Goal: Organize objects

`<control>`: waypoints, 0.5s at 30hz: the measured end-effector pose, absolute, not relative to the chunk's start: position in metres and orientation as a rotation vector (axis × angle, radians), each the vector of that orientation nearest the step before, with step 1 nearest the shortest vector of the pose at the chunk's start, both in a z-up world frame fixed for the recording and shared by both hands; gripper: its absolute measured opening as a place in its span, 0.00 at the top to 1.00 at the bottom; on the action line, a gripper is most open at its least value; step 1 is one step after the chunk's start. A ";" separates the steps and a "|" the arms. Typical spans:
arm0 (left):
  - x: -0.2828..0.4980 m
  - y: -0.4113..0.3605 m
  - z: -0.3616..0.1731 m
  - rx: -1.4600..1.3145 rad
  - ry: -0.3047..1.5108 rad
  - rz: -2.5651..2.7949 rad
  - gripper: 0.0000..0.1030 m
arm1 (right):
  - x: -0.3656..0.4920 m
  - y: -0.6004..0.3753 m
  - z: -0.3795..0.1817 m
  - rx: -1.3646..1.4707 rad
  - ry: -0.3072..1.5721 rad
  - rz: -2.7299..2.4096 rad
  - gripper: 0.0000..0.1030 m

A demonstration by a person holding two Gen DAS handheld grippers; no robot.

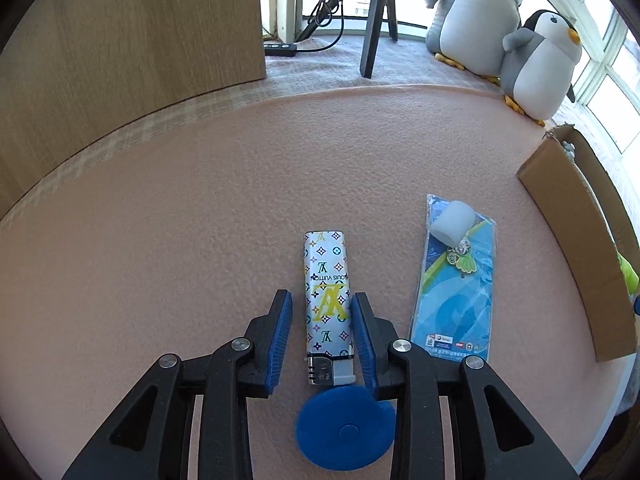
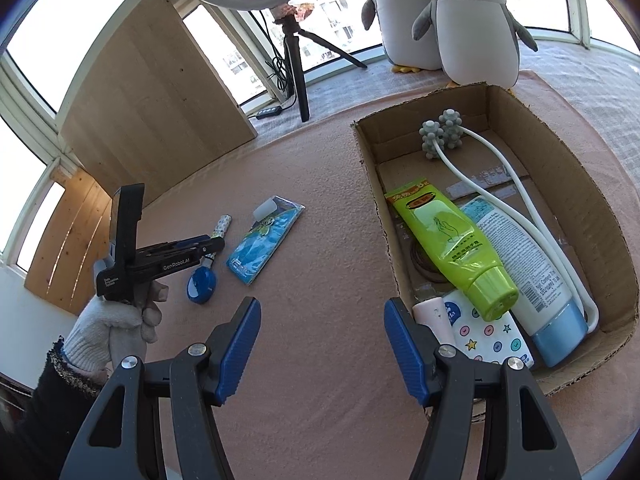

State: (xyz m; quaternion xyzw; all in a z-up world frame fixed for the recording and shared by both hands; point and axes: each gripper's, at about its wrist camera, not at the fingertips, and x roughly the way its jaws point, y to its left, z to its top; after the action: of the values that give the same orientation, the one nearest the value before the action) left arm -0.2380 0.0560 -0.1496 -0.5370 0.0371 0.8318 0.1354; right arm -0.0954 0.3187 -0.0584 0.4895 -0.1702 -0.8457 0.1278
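Left wrist view: left claw (image 1: 322,308) is spread, blue pads either side of the patterned lighter (image 1: 328,304) w/ a gap on each side, not squeezing it. Lighter lies flat on the pink surface (image 1: 160,240), metal end toward the camera. Round blue disc (image 1: 346,426) sits just below that end; can't tell if they touch. Right of the lighter, apart from it, lies a blue packet (image 1: 454,304) w/ a small white cap-like piece (image 1: 454,222) on its far end. Cardboard box (image 1: 580,248) stands further right at the frame edge.

Right wrist view: right claw (image 2: 320,320) is wide apart and holds nothing, hovering over the surface beside the box's near-left corner. Inside the box: green tube (image 2: 452,246) lying over a white bottle w/ blue cap (image 2: 532,280), a white-handled massager w/ grey knobbly balls (image 2: 442,134), and a white pouch w/ coloured dots (image 2: 490,338) at the near end. A gloved hand (image 2: 112,328) grips the left tool's handle. Two penguin plushies (image 2: 472,20) sit behind the box.
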 end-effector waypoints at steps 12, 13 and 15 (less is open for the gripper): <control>-0.227 0.033 -0.122 -1.470 0.018 2.476 0.47 | -0.099 0.288 -0.058 1.426 -0.444 -2.417 0.42; -0.228 0.039 -0.120 -1.454 -0.002 2.457 0.47 | -0.099 0.288 -0.058 1.427 -0.441 -2.417 0.41; -0.230 0.055 -0.118 -1.428 -0.011 2.428 0.47 | -0.096 0.287 -0.056 1.427 -0.434 -2.418 0.42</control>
State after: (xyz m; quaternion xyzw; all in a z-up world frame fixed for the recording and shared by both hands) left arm -0.2304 0.0546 -0.1175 -0.5004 -0.0037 0.8505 0.1618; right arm -0.0962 0.2875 -0.0561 0.4967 -0.1512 -0.8415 0.1496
